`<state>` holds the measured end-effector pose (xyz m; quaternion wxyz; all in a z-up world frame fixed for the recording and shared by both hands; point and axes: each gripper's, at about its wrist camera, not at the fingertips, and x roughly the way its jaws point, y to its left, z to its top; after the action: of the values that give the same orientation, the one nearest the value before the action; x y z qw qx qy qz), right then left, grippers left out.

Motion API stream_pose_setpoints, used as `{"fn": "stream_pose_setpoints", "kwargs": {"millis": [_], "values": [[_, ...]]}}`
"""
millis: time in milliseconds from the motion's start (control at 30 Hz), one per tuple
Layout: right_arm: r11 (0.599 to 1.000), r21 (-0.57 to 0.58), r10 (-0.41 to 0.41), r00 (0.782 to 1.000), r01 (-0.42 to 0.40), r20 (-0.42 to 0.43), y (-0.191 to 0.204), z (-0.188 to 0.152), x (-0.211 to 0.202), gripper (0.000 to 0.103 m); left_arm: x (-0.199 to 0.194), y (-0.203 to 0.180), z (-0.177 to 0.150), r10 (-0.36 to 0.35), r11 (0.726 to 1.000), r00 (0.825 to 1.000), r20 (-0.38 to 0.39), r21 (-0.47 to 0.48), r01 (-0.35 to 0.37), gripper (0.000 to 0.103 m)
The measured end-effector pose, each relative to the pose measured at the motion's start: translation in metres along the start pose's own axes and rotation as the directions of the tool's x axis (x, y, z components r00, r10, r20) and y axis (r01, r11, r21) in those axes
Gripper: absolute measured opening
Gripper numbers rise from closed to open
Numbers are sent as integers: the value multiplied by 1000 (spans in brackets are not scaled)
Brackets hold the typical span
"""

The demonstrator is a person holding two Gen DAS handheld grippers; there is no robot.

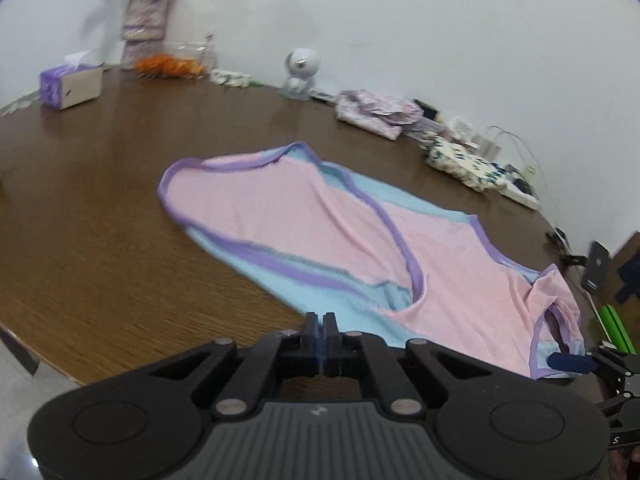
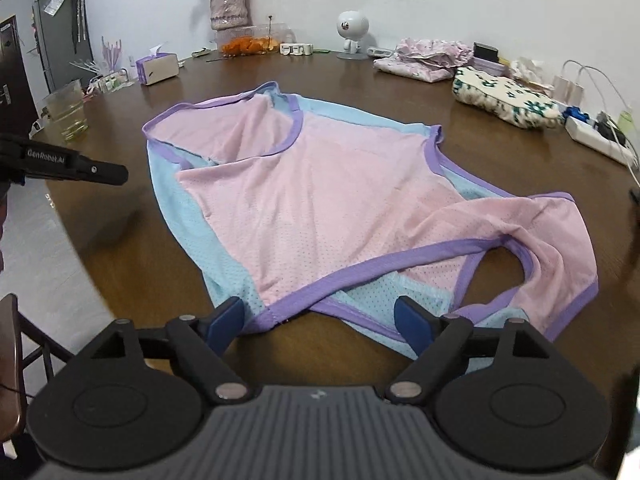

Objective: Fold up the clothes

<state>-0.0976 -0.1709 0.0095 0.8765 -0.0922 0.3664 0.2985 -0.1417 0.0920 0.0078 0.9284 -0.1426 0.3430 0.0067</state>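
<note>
**Thin mesh vest lying loose on the tabletop, to be taken by its bound edges**

The brown wooden tabletop (image 2: 120, 248) carries everything. Most of its middle is covered by the vest (image 2: 320, 184), a pink and pale blue sleeveless top edged in purple. It is spread roughly flat, though its right part is turned over on itself and rumpled near the armhole. Along the far edge, well apart from it, a pile of folded clothes (image 2: 424, 60), a tissue box (image 2: 157, 67) and a vase of flowers (image 2: 228, 8) are seen.

The cloth is judged to be very light, soft and limp: fine holes show in the weave, and it drapes into shallow creases. No shape would be kept when it is lifted, and a smooth weave of this kind may slip from a shallow pinch. The purple binding (image 2: 316, 288) looks thicker and firmer than the mesh, so the hem corners and shoulder straps are judged the best places for a hold.

The right tongs (image 2: 320, 314) are held wide apart just above the near hem, with nothing between them. The left tongs (image 1: 319, 322) are pressed together at the near left edge of the vest; a sliver of blue shows between them, but whether cloth is pinched cannot be told.
</note>
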Motion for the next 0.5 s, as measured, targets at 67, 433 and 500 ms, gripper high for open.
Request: {"fn": "stream_pose_setpoints", "kwargs": {"millis": [67,433,500], "values": [[999,-2,32,999,-32,6,-5,-8,-7,92,-3,-7,2,-18,999,1000,20,31,17,11],[981,168,81,989,-101,123,-14,9,-9,89,45,-32,20,-178,963,980,-88,188,192,49],[984,165,51,994,-68,101,-9,10,1,87,57,-44,23,-185,946,971,-152,240,218,50]]}}
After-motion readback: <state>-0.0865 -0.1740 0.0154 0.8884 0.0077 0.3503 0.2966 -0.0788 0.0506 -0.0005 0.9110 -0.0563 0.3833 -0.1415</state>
